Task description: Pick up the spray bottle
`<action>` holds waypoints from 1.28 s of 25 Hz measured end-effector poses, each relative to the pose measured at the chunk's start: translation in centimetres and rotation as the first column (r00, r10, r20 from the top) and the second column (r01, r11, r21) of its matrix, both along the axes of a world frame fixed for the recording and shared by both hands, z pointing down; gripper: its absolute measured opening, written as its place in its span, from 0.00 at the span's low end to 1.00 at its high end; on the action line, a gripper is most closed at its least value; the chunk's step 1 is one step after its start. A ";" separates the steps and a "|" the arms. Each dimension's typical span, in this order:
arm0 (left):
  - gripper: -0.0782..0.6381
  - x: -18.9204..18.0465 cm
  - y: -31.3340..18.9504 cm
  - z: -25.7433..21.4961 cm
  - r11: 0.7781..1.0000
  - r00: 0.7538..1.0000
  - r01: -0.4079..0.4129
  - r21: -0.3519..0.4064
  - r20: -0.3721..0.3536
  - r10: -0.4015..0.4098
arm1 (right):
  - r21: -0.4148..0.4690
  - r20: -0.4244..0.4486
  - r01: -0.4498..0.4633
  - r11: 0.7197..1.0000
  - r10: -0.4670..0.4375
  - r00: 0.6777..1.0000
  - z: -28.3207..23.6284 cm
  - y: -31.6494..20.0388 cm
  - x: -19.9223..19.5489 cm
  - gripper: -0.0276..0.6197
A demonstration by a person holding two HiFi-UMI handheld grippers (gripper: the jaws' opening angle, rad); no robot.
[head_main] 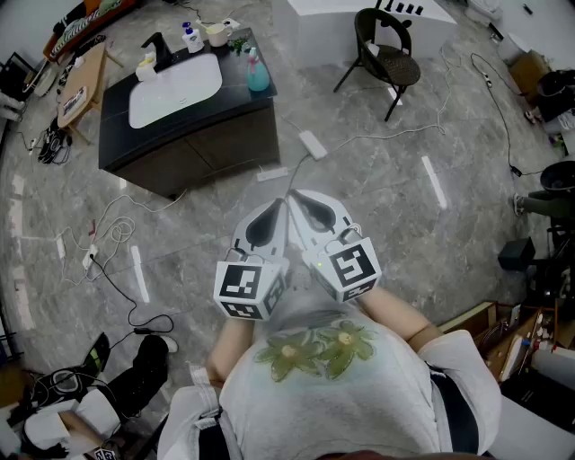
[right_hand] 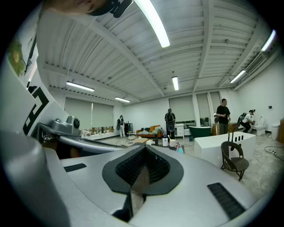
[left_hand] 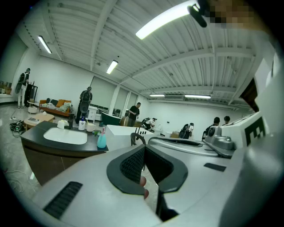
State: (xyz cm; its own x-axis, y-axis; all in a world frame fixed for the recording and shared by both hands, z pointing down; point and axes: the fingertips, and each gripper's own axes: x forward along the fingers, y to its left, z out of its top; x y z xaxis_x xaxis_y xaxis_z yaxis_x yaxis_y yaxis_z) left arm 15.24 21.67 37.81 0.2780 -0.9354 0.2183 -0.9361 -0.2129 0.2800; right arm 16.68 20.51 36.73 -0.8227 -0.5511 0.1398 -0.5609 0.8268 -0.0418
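The spray bottle point(head_main: 257, 72) is teal-blue and stands upright on the right front corner of a dark vanity top point(head_main: 235, 97), far ahead of both grippers. It also shows small in the left gripper view as the spray bottle point(left_hand: 102, 139), and in the right gripper view as the spray bottle point(right_hand: 180, 149). My left gripper point(head_main: 274, 208) and right gripper point(head_main: 302, 199) are held side by side close to the person's chest, pointing toward the vanity. Both have their jaws together with nothing between them; the left gripper point(left_hand: 144, 148) and right gripper point(right_hand: 143, 150) show closed black pads.
A white sink point(head_main: 175, 90) with a black faucet, small bottles and a cup share the vanity. A black chair point(head_main: 386, 54) stands by a white platform point(head_main: 359, 18). Cables and a power strip point(head_main: 313, 144) lie on the grey floor. People stand far off.
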 end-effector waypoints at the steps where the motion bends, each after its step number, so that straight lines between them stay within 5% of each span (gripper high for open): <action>1: 0.12 0.2 0.1 -0.1 1.000 1.000 -0.003 0.000 0.003 0.003 | 0.001 0.000 0.003 1.000 -0.003 1.000 -0.1 -0.1 0.0 0.08; 21: 0.12 -0.8 -2.1 0.6 1.000 1.000 0.021 -0.007 0.010 -0.021 | -0.004 0.004 0.005 1.000 -0.005 1.000 0.6 -2.5 -1.0 0.08; 32: 0.12 -5.3 -10.2 1.4 1.000 1.000 -0.023 -0.007 0.009 0.023 | -0.009 -0.016 -0.032 0.999 0.032 0.999 1.7 -10.1 -5.2 0.08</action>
